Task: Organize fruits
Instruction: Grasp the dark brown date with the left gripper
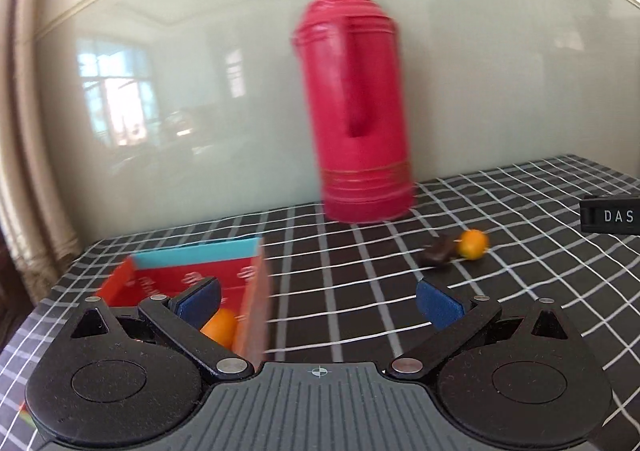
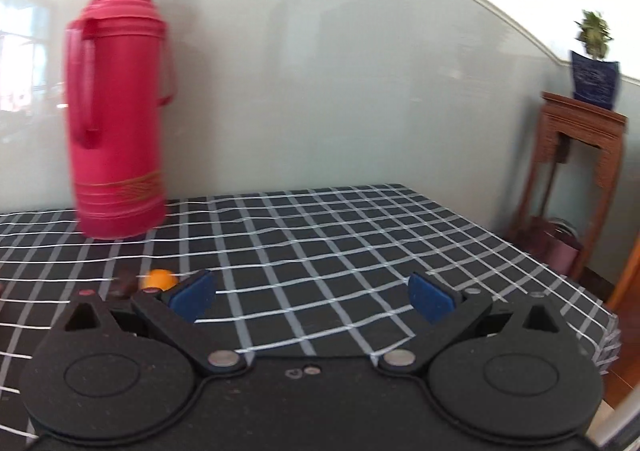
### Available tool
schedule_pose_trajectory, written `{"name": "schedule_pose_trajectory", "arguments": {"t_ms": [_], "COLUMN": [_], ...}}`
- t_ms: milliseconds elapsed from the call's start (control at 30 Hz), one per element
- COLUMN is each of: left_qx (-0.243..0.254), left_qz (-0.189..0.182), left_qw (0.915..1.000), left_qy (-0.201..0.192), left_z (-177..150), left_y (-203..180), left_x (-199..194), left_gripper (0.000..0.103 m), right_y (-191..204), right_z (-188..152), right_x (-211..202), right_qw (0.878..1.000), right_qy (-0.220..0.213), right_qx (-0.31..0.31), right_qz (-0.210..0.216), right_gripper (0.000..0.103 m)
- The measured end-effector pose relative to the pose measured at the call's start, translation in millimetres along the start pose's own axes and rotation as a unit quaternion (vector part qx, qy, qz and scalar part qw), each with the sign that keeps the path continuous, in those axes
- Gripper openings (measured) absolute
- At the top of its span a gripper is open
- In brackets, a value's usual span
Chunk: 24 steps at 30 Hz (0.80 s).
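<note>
A red and blue cardboard box (image 1: 256, 291) stands on the checked tablecloth at the near left, with an orange fruit (image 1: 221, 327) inside it, partly hidden behind my left gripper's finger. My left gripper (image 1: 318, 303) is open and empty, above the cloth just right of the box. A small orange fruit (image 1: 473, 244) lies on the cloth further right, next to a dark brown piece (image 1: 438, 250). That fruit (image 2: 159, 279) also shows in the right wrist view, left of my right gripper (image 2: 312, 297), which is open and empty.
A tall red thermos (image 1: 356, 103) stands at the back by the wall; it also shows in the right wrist view (image 2: 116, 107). A black labelled object (image 1: 610, 214) sits at the right edge. A wooden stand (image 2: 576, 175) with a potted plant is beyond the table's right end.
</note>
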State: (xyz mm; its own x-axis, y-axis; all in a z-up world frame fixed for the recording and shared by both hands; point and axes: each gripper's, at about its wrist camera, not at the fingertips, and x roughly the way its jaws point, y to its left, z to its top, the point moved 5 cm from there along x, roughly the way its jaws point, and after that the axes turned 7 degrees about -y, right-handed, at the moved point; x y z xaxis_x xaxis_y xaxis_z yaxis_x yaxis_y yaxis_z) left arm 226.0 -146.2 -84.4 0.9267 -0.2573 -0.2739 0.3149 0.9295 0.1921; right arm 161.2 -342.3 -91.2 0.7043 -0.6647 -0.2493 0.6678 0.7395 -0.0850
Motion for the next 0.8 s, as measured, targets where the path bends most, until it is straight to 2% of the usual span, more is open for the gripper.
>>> {"name": "schedule_pose_trajectory", "arguments": {"t_ms": [133, 333, 367, 400, 467, 667, 800], "left_qx": [0.023, 0.05, 0.056, 0.061, 0.067, 0.078, 0.073], "left_qz": [-0.037, -0.063, -0.064, -0.066, -0.075, -0.081, -0.085], "left_qw": [0.9991, 0.9967, 0.9963, 0.9958, 0.9945, 0.9928, 0.9919], "left_qy": [0.004, 0.013, 0.015, 0.016, 0.029, 0.042, 0.06], "left_z": [10, 15, 15, 15, 13, 7, 3], "left_y": [-31, -63, -67, -71, -76, -89, -95], "left_x": [21, 51, 57, 62, 73, 97, 114], "left_gripper": [0.103, 0.102, 0.1, 0.091, 0.085, 0.083, 0.071], "right_y": [-25, -46, -48, -51, -54, -59, -58], "right_z": [-4, -7, -6, -6, -4, 0, 1], "right_x": [5, 4, 4, 4, 3, 3, 4], "right_qw": [0.999, 0.999, 0.999, 0.999, 0.999, 0.999, 0.999], "right_qy": [0.004, 0.001, -0.001, -0.002, -0.003, 0.001, 0.0], "right_qx": [0.008, 0.011, 0.013, 0.016, 0.024, 0.039, 0.037], "right_qz": [-0.04, -0.035, -0.032, -0.029, -0.023, -0.005, 0.003], "right_gripper": [0.097, 0.097, 0.097, 0.097, 0.097, 0.097, 0.097]}}
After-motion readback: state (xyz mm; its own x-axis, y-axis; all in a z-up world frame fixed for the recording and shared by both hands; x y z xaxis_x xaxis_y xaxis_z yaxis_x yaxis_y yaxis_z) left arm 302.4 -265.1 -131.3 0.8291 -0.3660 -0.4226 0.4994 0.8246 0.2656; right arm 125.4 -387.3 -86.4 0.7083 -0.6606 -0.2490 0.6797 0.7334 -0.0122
